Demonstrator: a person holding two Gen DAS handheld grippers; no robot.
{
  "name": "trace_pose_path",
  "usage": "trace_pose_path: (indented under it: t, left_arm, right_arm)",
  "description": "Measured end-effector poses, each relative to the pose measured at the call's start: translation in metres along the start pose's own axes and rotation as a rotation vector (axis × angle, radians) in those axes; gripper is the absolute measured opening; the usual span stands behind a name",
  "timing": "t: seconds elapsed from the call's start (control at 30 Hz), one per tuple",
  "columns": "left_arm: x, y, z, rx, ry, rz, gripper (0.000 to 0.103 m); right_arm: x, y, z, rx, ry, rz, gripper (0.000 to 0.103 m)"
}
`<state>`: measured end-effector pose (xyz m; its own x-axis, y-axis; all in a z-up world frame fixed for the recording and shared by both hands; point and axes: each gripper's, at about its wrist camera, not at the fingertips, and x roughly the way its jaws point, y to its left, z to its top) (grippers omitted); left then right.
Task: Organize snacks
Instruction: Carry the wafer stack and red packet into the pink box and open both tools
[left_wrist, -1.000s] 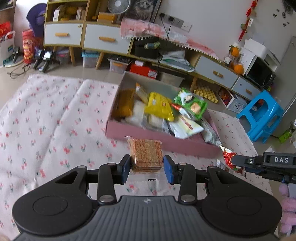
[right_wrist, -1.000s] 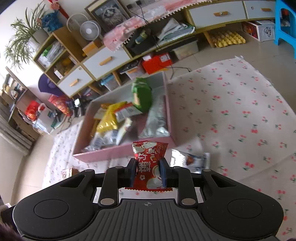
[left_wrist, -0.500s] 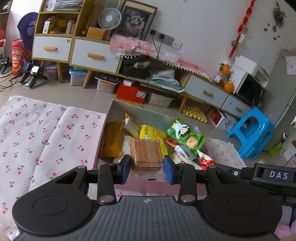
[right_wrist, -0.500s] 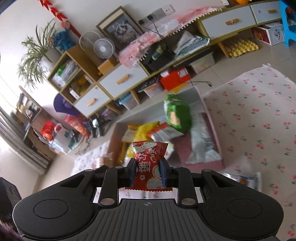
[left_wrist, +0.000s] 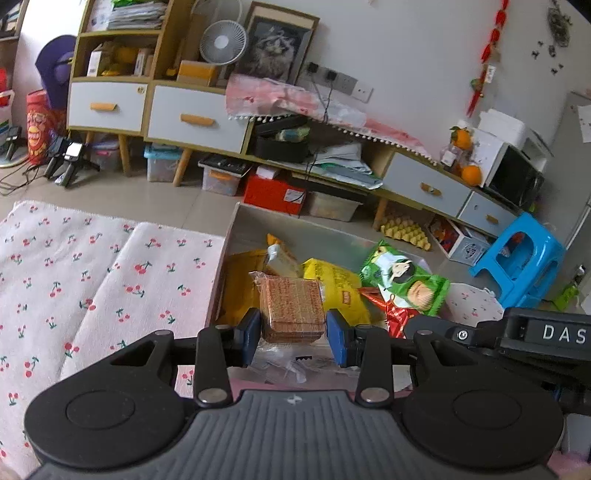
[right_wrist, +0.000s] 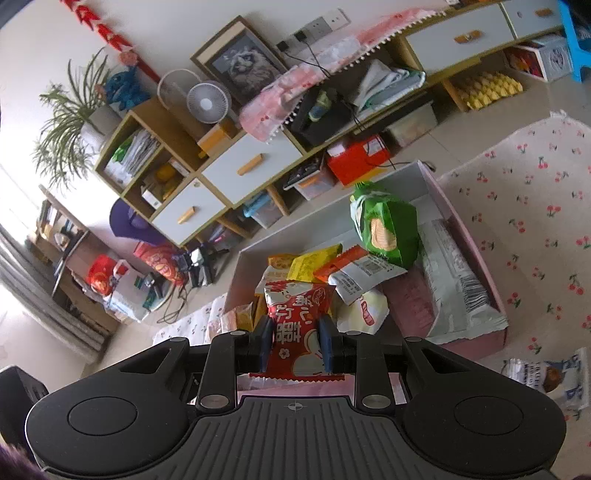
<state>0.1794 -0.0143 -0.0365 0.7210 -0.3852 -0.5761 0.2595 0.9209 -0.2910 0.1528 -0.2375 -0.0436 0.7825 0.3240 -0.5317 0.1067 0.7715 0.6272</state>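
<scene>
- Evidently staged for dropping in: pink box (right_wrist: 476, 254) on the cherry cloth (left_wrist: 74, 266), holding green bag (right_wrist: 388, 229), yellow bag (left_wrist: 338, 284) and other packets.
- Left gripper (left_wrist: 293, 328): jaws clamped on wafers (left_wrist: 290, 308), poised over box.
- Right gripper (right_wrist: 294, 341): jaws pinching red packet (right_wrist: 295, 321), likewise over box.
- Left out on cloth beside box: one packet (right_wrist: 546, 376).

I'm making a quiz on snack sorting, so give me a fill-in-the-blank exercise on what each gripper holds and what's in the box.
1. The left gripper is shut on a clear pack of brown ____.
2. The right gripper pinches a ____ and white snack packet.
3. The tall green bag stands inside the ____ box.

Missing words: wafers; red; pink
</scene>
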Motion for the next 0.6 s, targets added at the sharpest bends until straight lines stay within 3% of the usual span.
trace_pose_path:
  t: [0.33, 0.4, 0.5, 0.6]
  left_arm:
    - [0.002, -0.001, -0.005, 0.038, 0.012, 0.023, 0.036]
    - [0.001, -0.002, -0.005, 0.042, 0.006, 0.027, 0.037]
    - [-0.001, -0.004, -0.006, 0.058, -0.02, 0.039, 0.048]
    - [-0.001, -0.008, -0.006, 0.087, -0.015, 0.044, 0.051]
  right_arm:
    - [0.005, 0.006, -0.004, -0.022, -0.035, -0.021, 0.026]
    - [0.004, 0.007, -0.003, -0.027, -0.046, -0.017, 0.03]
    - [0.001, 0.007, -0.001, -0.031, -0.071, -0.028, 0.036]
    - [-0.002, 0.005, 0.0, -0.032, -0.064, -0.026, 0.038]
